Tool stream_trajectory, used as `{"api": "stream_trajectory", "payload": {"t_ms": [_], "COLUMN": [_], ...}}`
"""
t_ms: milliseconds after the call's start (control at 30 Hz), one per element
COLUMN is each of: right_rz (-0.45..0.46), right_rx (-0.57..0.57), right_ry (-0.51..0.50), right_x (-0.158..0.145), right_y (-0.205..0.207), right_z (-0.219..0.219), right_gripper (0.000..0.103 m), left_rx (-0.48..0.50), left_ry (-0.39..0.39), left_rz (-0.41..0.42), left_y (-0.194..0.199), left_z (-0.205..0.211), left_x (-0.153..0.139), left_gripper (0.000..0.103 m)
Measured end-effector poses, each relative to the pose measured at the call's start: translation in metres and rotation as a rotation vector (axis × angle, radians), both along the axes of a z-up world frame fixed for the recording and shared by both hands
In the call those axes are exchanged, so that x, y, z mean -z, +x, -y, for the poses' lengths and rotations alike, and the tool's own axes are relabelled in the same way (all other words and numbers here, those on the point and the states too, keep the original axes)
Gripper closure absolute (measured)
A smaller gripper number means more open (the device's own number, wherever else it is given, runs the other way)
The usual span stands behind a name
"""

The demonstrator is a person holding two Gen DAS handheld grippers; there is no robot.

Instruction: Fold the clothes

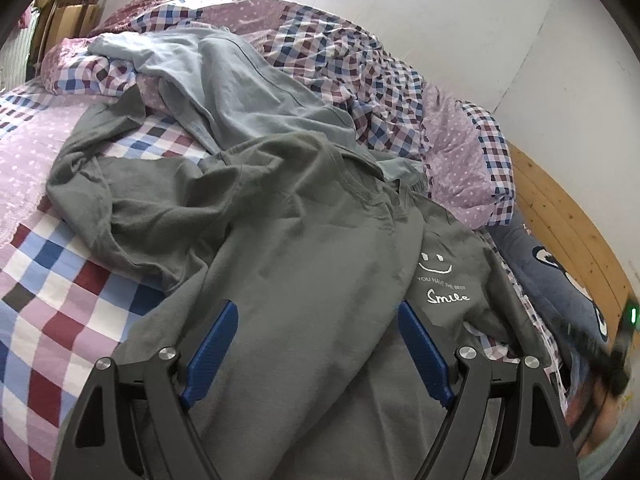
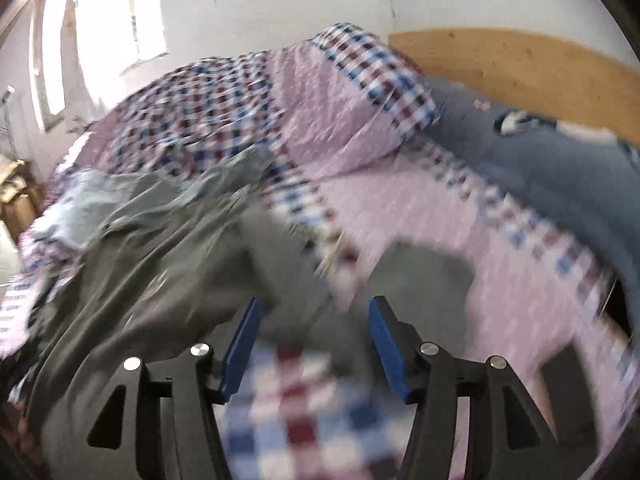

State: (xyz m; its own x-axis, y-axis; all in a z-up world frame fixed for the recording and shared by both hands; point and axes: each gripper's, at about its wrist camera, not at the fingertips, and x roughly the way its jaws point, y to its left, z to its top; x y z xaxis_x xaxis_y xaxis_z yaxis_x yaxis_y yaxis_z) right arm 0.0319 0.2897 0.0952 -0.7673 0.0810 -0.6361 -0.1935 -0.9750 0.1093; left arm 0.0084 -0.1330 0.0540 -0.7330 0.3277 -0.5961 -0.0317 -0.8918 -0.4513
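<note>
Left wrist view?
— Left hand-held gripper (image 1: 318, 320) gapes wide, empty, over the grey T-shirt (image 1: 280, 248) crumpled on the bed (image 1: 52, 280).
— Right wrist view?
— Blurred; right hand-held gripper (image 2: 314, 320) spread apart, gripping nothing, at the shirt's edge.

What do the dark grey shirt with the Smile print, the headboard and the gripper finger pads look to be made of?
Dark grey shirt: soft matte knit, probably cotton jersey; it creases and drapes limply. Headboard: wood, light varnished-looking, with visible plank seams and knots. Left gripper finger pads: blue, ribbed, likely plastic or rubber.
</note>
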Motion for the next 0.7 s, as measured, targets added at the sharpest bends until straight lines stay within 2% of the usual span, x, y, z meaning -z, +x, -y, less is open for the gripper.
{"api": "stream_trajectory", "payload": {"t_ms": [33,133,333,467,700], "right_rz": [-0.009,0.074,0.086,0.104,0.165], "right_rx": [-0.003,-0.103,-0.197,-0.232,-0.286], "right_ry": [-0.024,-0.04,-0.127,-0.172,-0.307], "right_x": [0.006,0.026,0.025,0.022,0.028], "right_y": [0.016,0.018,0.03,0.046,0.11], "right_z": [0.004,0.022,0.03,0.023,0.002], "right_gripper": [0.043,0.043,0.043,0.043,0.043], "left_rx": [-0.002,-0.016,-0.04,-0.037,-0.018], "left_ry": [0.001,0.012,0.026,0.008,-0.036], "left_rz": [-0.003,-0.025,-0.055,-0.071,-0.067], "left_y": [0.001,0.008,0.017,0.038,0.09], "left_z": [0.001,0.008,0.015,0.021,0.028], "left_x": [-0.002,-0.01,-0.023,-0.03,-0.03], "left_gripper": [0.018,0.018,0.018,0.018,0.018]}}
